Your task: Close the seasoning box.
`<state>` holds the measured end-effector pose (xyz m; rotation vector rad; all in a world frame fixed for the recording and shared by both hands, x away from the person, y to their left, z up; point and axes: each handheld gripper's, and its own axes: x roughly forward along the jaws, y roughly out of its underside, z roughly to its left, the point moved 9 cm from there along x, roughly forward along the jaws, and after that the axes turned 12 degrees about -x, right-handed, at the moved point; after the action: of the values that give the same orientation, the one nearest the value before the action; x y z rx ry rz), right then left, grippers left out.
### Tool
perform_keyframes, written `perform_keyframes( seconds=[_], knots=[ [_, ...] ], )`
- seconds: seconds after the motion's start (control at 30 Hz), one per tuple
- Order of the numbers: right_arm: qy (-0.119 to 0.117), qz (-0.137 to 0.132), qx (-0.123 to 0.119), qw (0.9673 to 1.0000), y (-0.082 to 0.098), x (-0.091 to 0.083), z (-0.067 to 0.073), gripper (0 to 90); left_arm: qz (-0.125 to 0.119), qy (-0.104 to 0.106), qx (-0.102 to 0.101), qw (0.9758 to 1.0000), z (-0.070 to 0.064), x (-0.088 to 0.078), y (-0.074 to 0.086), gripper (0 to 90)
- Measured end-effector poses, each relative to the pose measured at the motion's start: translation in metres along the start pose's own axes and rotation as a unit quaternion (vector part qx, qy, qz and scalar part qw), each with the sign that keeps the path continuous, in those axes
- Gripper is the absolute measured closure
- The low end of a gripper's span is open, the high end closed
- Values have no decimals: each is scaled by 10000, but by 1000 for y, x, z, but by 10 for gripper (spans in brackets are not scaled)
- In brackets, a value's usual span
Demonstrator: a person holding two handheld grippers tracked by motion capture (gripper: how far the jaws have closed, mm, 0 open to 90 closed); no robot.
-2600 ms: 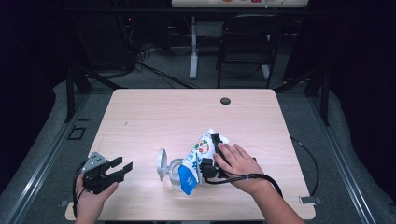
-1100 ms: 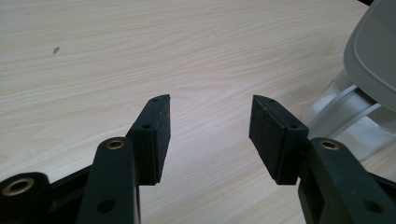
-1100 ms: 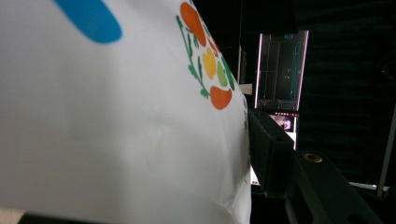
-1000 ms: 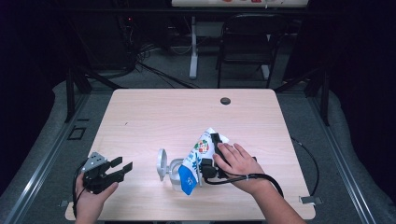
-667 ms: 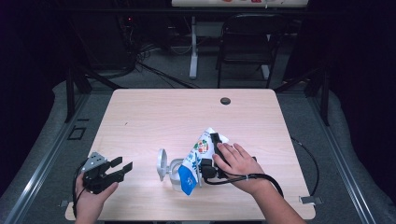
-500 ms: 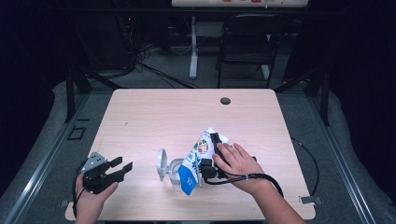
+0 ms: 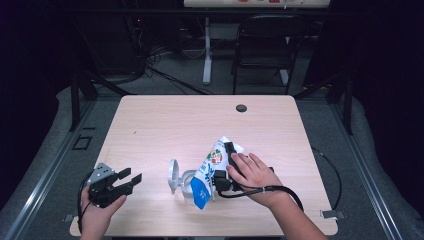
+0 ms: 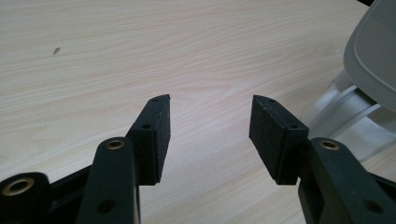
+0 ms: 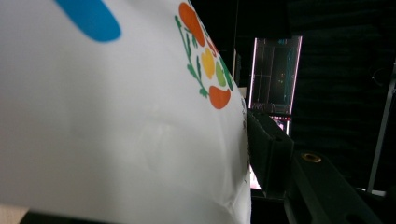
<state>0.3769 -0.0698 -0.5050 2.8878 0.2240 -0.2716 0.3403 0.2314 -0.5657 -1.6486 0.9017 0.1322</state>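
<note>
A white snack bag (image 7: 212, 162) with a blue patch and a fruit print is tilted over a pale grey container (image 7: 186, 184) whose round lid (image 7: 173, 176) stands up at its left. My right gripper (image 7: 224, 168) is shut on the bag from the right side, with a hand over it. In the right gripper view the bag (image 9: 116, 116) covers the left, and one black pad (image 9: 268, 144) presses against its edge. My left gripper (image 7: 131, 176) rests near the table's front left corner, open and holding nothing. In the left gripper view its jaws (image 8: 210, 105) point at bare wood, with the container (image 8: 348, 116) at the right edge.
The light wooden table (image 7: 165, 125) has a small black round grommet (image 7: 241, 108) near its far edge. A black cable (image 7: 300, 197) loops from the right gripper across the front right. Beyond the table stand a dark chair (image 7: 265, 45) and a white stand post (image 7: 207, 50).
</note>
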Motion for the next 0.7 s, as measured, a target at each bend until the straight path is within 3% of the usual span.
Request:
perform_keyframes(
  seconds=[0.7],
  knots=[
    [49,-70,-41,10000,-3,1,-2,605,0,4,-4,10000,0,0,0,489]
  ],
)
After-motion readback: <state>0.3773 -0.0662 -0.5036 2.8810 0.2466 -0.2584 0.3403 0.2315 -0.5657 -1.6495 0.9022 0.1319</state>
